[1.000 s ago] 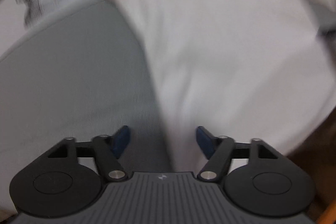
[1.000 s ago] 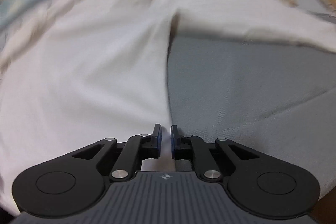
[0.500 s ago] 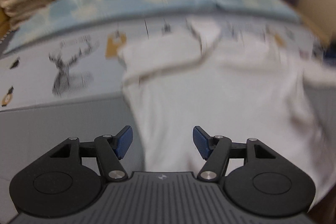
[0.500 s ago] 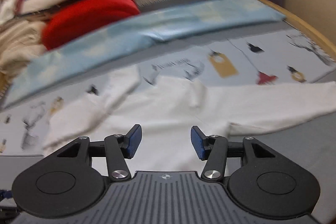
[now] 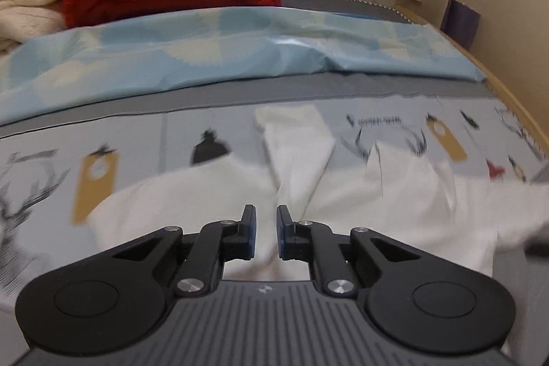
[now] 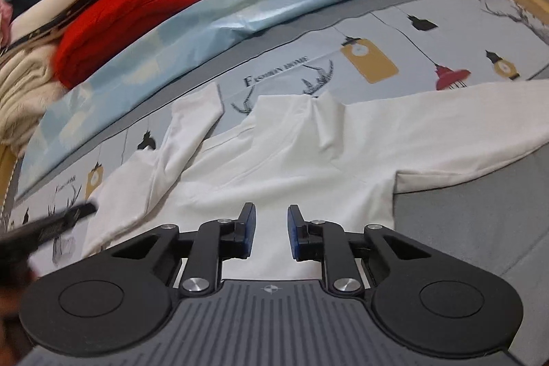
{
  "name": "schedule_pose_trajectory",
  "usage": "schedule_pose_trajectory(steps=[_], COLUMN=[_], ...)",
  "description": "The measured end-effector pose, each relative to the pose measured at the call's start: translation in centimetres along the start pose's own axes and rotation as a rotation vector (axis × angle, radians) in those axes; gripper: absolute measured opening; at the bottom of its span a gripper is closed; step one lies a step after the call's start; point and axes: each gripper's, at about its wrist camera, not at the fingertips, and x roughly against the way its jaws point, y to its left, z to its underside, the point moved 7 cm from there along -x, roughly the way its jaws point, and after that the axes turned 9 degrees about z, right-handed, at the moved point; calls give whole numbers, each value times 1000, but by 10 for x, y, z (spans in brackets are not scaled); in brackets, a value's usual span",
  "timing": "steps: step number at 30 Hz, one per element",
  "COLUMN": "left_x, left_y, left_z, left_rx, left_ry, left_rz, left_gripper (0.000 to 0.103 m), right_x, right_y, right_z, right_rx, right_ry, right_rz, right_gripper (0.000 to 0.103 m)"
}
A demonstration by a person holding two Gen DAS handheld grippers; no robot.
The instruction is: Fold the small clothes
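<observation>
While the white top (image 6: 295,160) lay spread flat on the bed (image 6: 463,222), both tools hung above it and held nothing. It looked like an early step of the fold: the body was flat, one sleeve (image 6: 185,132) was bent up and away to the left, and the other sleeve (image 6: 456,122) was stretched far out to the right. No fold in the body could be seen yet.

The right gripper (image 6: 268,230) pointed down at a slant, with the top's body just ahead of and under its tips. Its jaws were closing, a small gap was left between them, and no cloth was in that gap. The collar (image 6: 308,102) was straight ahead of it, farther off.

The left gripper (image 5: 263,232) also tipped down at a slant. Its jaws were closing too and were almost together, with nothing pinched. The bent sleeve (image 5: 295,146) was ahead of its tips, a little to the right. In the right view this tool showed as a dark blur at the far left edge.

I think the next move needed each tool to open up, drop to a sleeve or an edge, and pinch just the cloth of the top, not the sheet (image 6: 377,33) under it. Then the sleeves could go over the body.
</observation>
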Motion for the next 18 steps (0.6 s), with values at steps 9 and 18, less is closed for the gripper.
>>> schedule_pose_trajectory(steps=[9, 18], left_x=[-126, -136], left_y=[27, 35], left_z=[-42, -41], left_rx=[157, 46], left_ry=[45, 47], left_rz=[-9, -12], left_gripper=[39, 7], right_x=[-23, -38], right_y=[-6, -3], right_z=[-1, -7], right_rx=[54, 70], right_ry=[85, 95], right_rz=[-16, 3], right_gripper=[23, 23])
